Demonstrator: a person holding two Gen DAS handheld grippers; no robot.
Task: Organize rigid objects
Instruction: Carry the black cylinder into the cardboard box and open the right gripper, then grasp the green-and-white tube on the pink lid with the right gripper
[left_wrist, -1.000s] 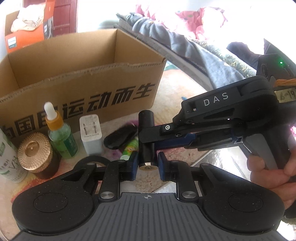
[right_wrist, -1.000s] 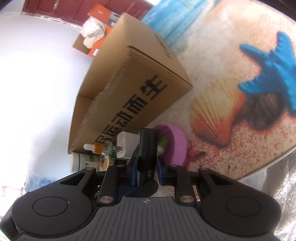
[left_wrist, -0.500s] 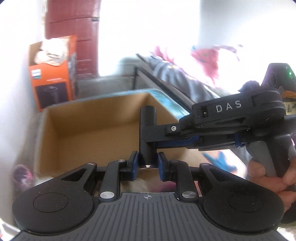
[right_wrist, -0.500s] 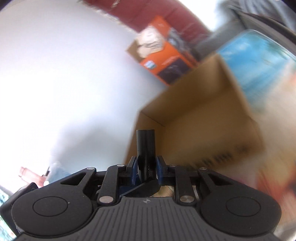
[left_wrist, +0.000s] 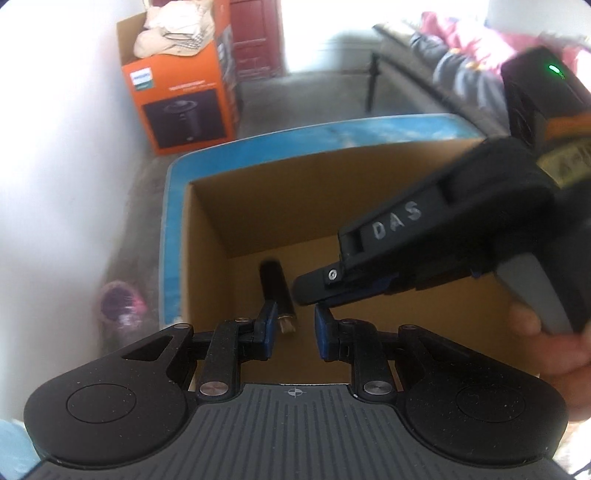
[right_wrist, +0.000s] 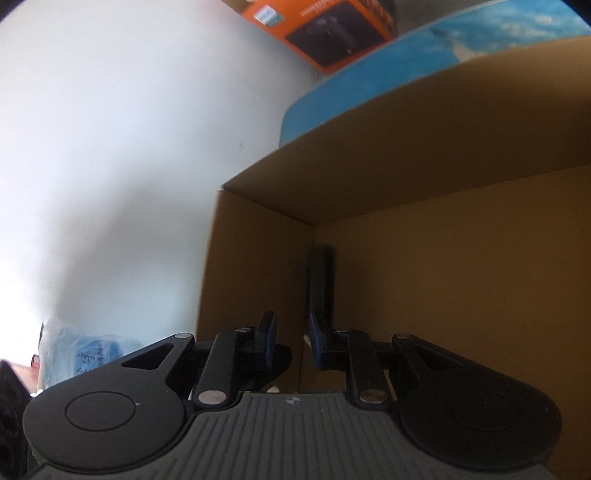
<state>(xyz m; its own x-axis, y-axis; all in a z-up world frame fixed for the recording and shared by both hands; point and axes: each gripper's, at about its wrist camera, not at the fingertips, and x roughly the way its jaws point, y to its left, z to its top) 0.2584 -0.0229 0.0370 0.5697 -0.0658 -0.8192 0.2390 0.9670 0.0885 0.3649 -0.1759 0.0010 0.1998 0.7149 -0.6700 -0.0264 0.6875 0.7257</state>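
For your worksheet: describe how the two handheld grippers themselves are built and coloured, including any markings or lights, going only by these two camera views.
Left gripper: matte black, two round speckled housings, ribbed grey centre plate with a small crosshair mark, silver pivot screws, blue-padded jaws. Right gripper, seen from the left wrist view: black body lettered "DAS", blue trim, grey trigger, green light, orange band, held by a bare hand. No cables or sleeves show.

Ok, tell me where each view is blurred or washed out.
Left wrist view: the wall is blown out to white, the black tube in the cardboard box is smeared, and so is the right gripper. Right wrist view: the wall is glary, the box interior dim, the tube soft.
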